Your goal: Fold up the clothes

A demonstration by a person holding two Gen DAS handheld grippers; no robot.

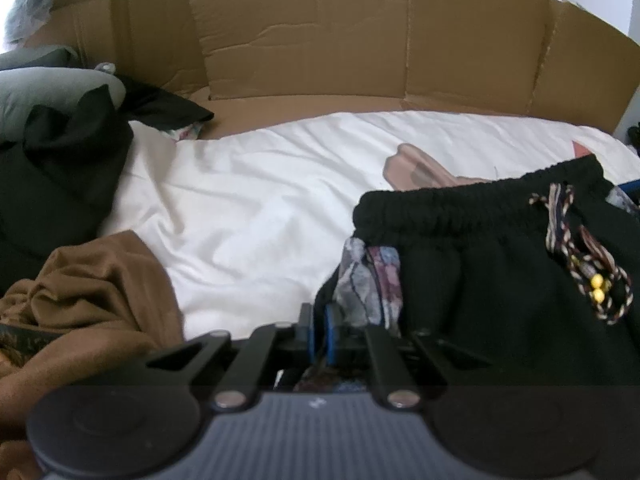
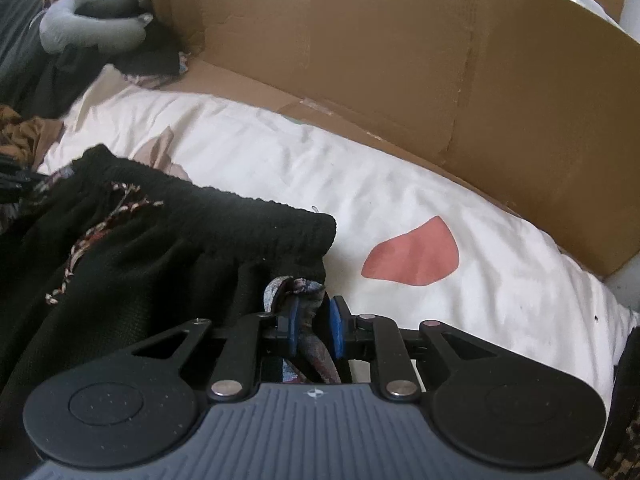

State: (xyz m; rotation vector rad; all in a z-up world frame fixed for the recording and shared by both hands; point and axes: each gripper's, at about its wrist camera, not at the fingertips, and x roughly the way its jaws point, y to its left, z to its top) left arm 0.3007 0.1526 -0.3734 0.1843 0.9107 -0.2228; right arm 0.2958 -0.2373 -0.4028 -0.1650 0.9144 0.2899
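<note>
A pair of black trousers (image 1: pixel 480 264) with an elastic waistband, a braided drawstring (image 1: pixel 592 276) with yellow beads, and patterned lining lies over a white sheet (image 1: pixel 260 208). My left gripper (image 1: pixel 318 320) is shut on the trousers' left edge, where black cloth and patterned lining (image 1: pixel 368 280) meet. In the right wrist view the same black trousers (image 2: pixel 140 256) spread to the left, and my right gripper (image 2: pixel 314 320) is shut on their right edge with patterned fabric (image 2: pixel 316 348) pinched between the blue pads (image 2: pixel 335 324).
Flattened cardboard (image 1: pixel 360 40) stands behind the bed like a wall. A brown garment (image 1: pixel 88 292) and black clothes (image 1: pixel 60 168) pile at the left. A grey neck pillow (image 2: pixel 88 24) lies at the far left. The white sheet (image 2: pixel 440 216) carries a pink print (image 2: pixel 412 260).
</note>
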